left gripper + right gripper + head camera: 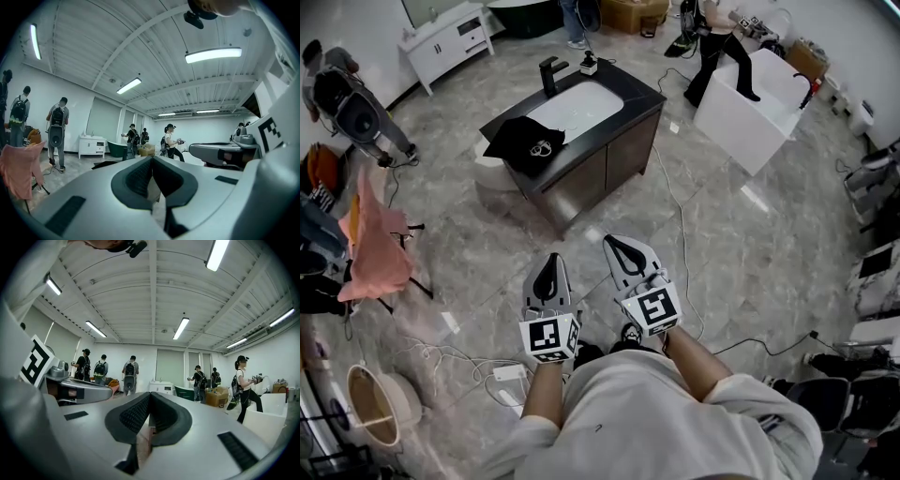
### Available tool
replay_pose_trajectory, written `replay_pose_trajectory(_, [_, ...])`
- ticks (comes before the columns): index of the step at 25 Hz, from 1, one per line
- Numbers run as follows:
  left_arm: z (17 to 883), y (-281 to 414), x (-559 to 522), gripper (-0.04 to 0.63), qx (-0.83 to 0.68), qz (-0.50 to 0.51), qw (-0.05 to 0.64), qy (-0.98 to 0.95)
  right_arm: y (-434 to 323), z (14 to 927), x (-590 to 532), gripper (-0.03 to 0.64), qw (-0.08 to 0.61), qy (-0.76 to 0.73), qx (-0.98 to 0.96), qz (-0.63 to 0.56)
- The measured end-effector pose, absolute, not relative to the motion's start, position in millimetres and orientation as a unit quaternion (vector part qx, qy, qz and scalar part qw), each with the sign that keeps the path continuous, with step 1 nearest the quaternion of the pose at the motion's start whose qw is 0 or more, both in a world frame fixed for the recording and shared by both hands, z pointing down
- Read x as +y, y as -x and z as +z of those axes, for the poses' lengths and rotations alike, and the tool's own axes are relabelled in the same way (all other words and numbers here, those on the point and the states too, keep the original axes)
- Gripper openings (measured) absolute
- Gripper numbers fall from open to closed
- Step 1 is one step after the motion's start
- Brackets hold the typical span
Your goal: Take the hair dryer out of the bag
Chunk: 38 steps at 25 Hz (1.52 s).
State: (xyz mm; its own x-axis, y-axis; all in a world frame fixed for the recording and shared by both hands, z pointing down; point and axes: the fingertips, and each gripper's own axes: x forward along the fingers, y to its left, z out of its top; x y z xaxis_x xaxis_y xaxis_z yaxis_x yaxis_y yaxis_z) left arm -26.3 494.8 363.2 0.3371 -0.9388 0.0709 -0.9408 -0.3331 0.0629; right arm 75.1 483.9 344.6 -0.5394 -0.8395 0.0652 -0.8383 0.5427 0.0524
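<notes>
Not started: left gripper (549, 267) and right gripper (621, 248) clenched empty, well apart from the bag (525, 141); dryer presumably inside.

Floor (741, 253): polished grey stone-look tile, veined, glossy. Counter (642, 96): dark, smooth, slight sheen; basin (581, 105) white and glossy. Bag (525, 141): black matt cloth, soft folds. Left gripper (549, 260) and right gripper (616, 242): smooth pale plastic shells; pads (138, 177) dark, finely ribbed, matt. Pink cloth (373, 248): limp, matt.
</notes>
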Motion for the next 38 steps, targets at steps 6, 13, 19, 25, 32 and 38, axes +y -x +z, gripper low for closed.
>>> replay_pose_trajectory(6, [369,49,500,0.020,-0.570,0.017,0.051,-0.820,-49,353,489,0.000,0.053,-0.473,-0.879,-0.002])
replay_pose_trajectory(13, [381,76,506,0.078,-0.541,0.034,0.059,-0.838,-8,360,493,0.054,0.061,-0.471,-0.880,-0.001])
replay_pose_trajectory(19, [393,99,508,0.078,-0.533,0.039,0.067,-0.843,15,374,494,0.060,0.069,-0.477,-0.876,0.005])
replay_pose_trajectory(25, [410,105,479,0.077,-0.532,0.044,0.087,-0.841,17,380,463,0.061,0.079,-0.480,-0.874,0.015])
replay_pose_trajectory(32, [412,99,390,0.077,-0.539,0.059,0.072,-0.837,4,384,374,0.061,0.057,-0.479,-0.876,0.017])
replay_pose_trajectory(38, [389,79,298,0.074,-0.548,0.056,0.059,-0.833,-16,358,285,0.061,0.046,-0.464,-0.884,-0.014])
